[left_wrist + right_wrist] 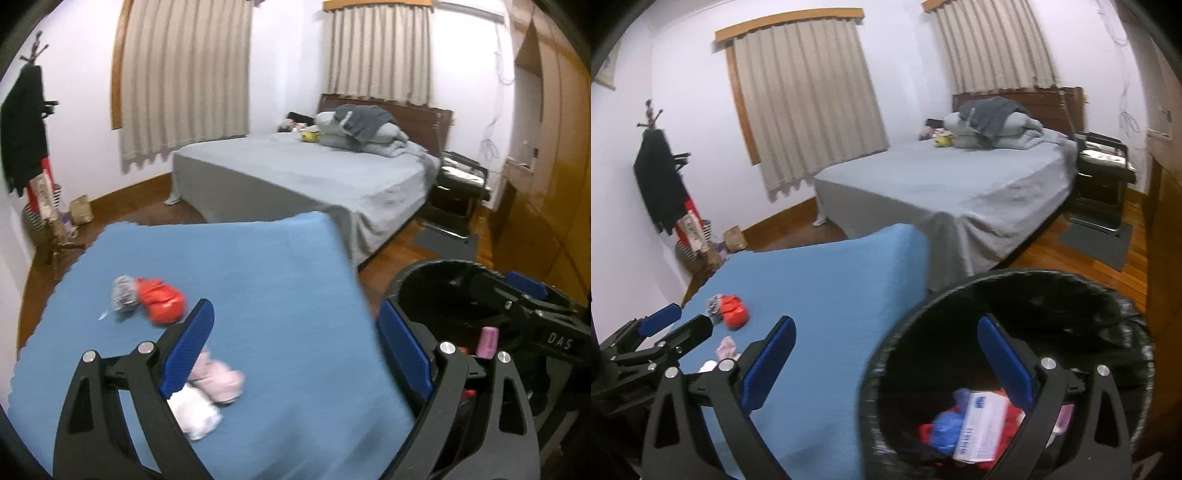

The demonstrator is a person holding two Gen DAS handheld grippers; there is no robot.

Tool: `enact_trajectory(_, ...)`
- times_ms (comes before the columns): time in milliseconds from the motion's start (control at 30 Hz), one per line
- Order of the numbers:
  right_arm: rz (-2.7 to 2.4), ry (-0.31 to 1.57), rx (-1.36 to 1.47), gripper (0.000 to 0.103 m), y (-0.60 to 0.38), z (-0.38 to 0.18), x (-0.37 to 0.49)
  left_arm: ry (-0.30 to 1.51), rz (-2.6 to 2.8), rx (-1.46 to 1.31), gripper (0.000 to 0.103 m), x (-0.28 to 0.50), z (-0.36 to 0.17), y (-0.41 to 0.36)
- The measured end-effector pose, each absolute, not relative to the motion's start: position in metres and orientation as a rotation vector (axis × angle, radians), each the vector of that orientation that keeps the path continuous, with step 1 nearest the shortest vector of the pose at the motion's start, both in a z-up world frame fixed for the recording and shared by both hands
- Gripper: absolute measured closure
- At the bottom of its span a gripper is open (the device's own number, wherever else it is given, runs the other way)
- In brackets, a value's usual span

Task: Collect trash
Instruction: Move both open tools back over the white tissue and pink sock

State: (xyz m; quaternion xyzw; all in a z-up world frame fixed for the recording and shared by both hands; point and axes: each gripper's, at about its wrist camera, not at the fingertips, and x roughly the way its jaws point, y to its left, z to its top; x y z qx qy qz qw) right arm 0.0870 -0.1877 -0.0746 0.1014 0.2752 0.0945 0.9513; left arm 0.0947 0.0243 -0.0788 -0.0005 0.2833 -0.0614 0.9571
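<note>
On the blue-covered table (258,266) lie a red wrapper (162,301), a grey crumpled piece (123,293), a pink crumpled piece (221,380) and a white crumpled piece (197,413). My left gripper (295,350) is open and empty above the table's right part. My right gripper (886,365) is open and empty over the rim of the black bin (1071,291), which holds a white box (979,424), blue and red trash. The left gripper (676,321) also shows in the right wrist view.
A bed with a grey sheet (314,177) stands behind the table. A coat stand (33,140) is at the left wall, wooden cabinets (554,166) at the right, a dark trolley (458,192) beside the bed. The floor is wooden.
</note>
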Motion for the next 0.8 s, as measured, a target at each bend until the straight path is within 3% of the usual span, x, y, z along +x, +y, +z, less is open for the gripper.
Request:
enact_trajectory(367, 0.297, 0.601, 0.162, 0.006, -0.121, -0.097, 0.093, 0.639, 0.025, -0.028, 0.015, 0.083, -0.108, 0.100)
enact_trajectory(800, 0.328, 0.658, 0.146, 0.006, -0.090, -0.127, 0.105, 0.755, 0.057, -0.049, 0.015, 0.086, -0.160, 0.123)
